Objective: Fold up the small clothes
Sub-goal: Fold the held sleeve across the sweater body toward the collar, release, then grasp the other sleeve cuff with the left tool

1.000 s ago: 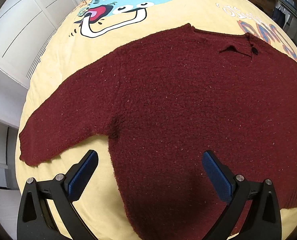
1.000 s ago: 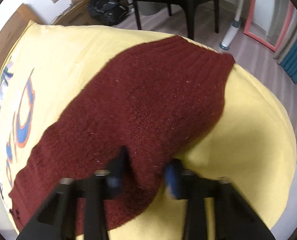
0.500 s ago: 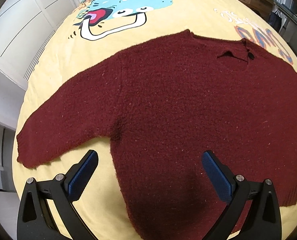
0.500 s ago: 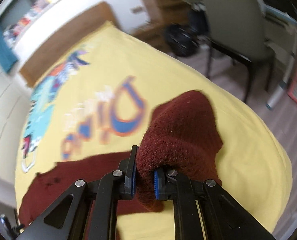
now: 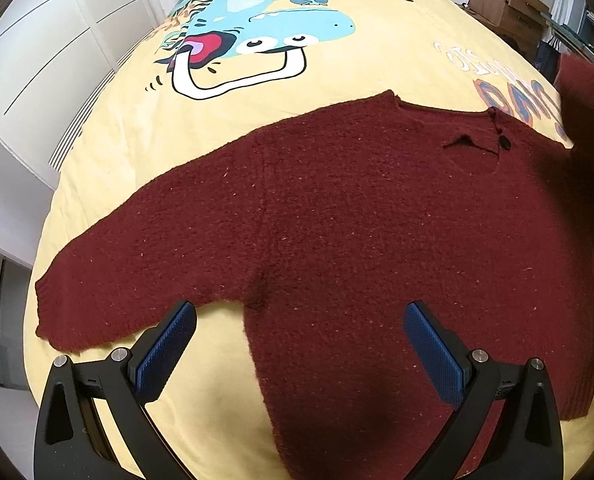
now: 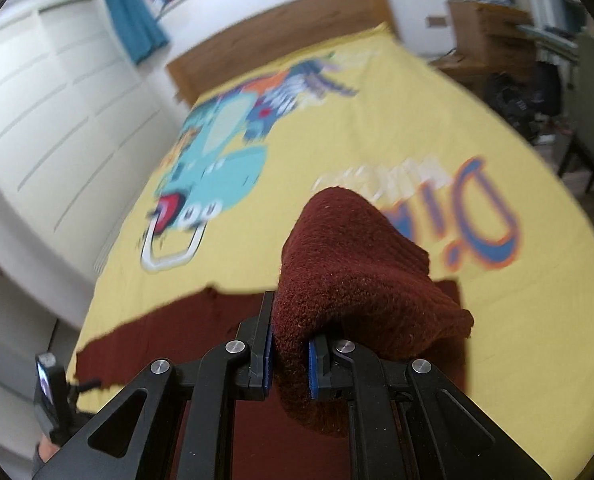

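Observation:
A dark red knitted sweater [image 5: 357,232] lies flat on a yellow cartoon-print bedspread [image 5: 357,52], its left sleeve [image 5: 109,280] spread out toward the bed's left edge. My left gripper [image 5: 297,344] is open and empty, hovering over the sweater's lower left side. My right gripper [image 6: 289,360] is shut on the sweater's right sleeve [image 6: 353,264] and holds it lifted above the body of the sweater. The raised sleeve also shows at the right edge of the left wrist view [image 5: 589,92].
White wardrobe doors [image 5: 37,60] run along the bed's left side. A wooden headboard [image 6: 281,28] stands at the far end. Cardboard boxes [image 6: 485,36], a dark bag [image 6: 517,100] and chair legs [image 6: 585,164] sit right of the bed.
My right gripper has lifted the right sleeve off the bed and swung it up and over toward the sweater's body. The left gripper has stayed open, drifting slightly back.

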